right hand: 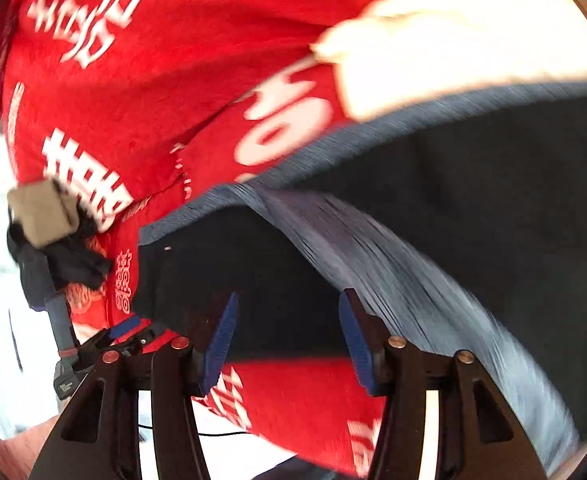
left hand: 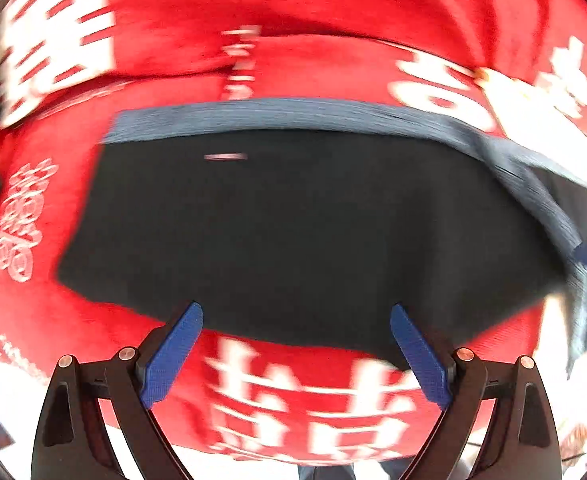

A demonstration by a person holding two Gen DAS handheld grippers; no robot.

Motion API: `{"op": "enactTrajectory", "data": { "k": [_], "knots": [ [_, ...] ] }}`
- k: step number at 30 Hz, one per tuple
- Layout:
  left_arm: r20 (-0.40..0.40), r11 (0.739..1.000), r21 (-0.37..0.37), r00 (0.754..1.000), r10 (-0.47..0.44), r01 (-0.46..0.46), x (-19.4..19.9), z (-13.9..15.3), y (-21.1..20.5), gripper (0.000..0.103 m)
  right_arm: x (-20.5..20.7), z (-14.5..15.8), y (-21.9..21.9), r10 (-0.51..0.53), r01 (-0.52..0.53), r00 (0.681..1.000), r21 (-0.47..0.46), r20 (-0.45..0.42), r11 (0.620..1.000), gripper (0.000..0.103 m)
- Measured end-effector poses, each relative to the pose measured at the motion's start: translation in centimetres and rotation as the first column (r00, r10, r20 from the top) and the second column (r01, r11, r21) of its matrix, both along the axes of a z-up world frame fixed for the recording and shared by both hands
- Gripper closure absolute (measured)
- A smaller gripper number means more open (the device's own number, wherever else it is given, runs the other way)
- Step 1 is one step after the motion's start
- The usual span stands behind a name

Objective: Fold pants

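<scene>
We count one pair of pants [left hand: 293, 224], dark with a ribbed waistband, one red cloth [left hand: 333, 8] printed with white characters, one white item [right hand: 453, 40], and two grippers [left hand: 296, 356] [right hand: 287, 344], each with two blue fingers.

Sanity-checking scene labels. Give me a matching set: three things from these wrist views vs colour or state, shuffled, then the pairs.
Things:
1. pants
2. cloth under the pants
3. left gripper
4. waistband

Colour or state:
A. red with white lettering
B. open, nothing between the fingers
C. blue-grey ribbed strip
D. black, lying flat

Pairs: 1-D, 2-A, 3-B, 4-C
</scene>
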State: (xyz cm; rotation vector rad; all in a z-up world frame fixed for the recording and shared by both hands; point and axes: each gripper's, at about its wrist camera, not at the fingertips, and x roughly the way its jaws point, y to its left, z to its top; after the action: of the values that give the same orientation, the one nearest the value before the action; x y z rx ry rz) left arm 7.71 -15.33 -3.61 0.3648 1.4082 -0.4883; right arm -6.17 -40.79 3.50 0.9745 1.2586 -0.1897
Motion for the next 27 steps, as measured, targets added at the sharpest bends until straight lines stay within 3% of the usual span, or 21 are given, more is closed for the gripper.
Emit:
{"op": "enactTrajectory", "data": {
  "k": [5,11,16,19,21,26,27],
  "knots": [
    [-0.042,0.983,-0.108,0.987,-0.156,0.150,-3.9,0.7,-6.2,0.007,-11.0,1.2,-0.5,-0.214,0.211,0.974,-0.040,-0.072,0.977,0.046],
    [-0.142,0.938,-0.262,0.952,-0.271,0.228,-7.9,1.6,-11.9,0.007,-24.2,0.9,-0.6,-0.505,0.498,0.858,-0.082,-0.100,0.863,0.046],
    [-0.181,0.905,-0.315,0.918,-0.353,0.285,-11.1,1.0,-16.1,0.007,-30.1,-0.1,-1.8,-0.635,0.624,0.768,-0.122,-0.090,0.772,0.046],
    [-0.208,0.893,-0.323,0.897,-0.391,0.314,-12.8,-0.3,-18.7,0.007,-31.3,-0.5,-3.0,-0.639,0.624,0.766,-0.150,-0.077,0.767,0.046],
    [-0.209,0.886,-0.315,0.886,-0.414,0.339,-14.2,-1.1,-20.6,0.007,-32.0,-1.3,-3.9,-0.636,0.626,0.769,-0.121,-0.069,0.770,0.046],
    [-0.280,0.895,-0.316,0.871,-0.404,0.314,-16.3,-2.5,-23.0,0.007,-33.1,-4.7,-5.6,-0.670,0.669,0.742,0.123,-0.035,0.733,0.047],
    [-0.297,0.900,-0.319,0.870,-0.393,0.298,-16.5,-2.7,-23.2,0.008,-33.4,-5.2,-6.0,-0.690,0.680,0.724,0.190,-0.021,0.708,0.057]
  ]
}}
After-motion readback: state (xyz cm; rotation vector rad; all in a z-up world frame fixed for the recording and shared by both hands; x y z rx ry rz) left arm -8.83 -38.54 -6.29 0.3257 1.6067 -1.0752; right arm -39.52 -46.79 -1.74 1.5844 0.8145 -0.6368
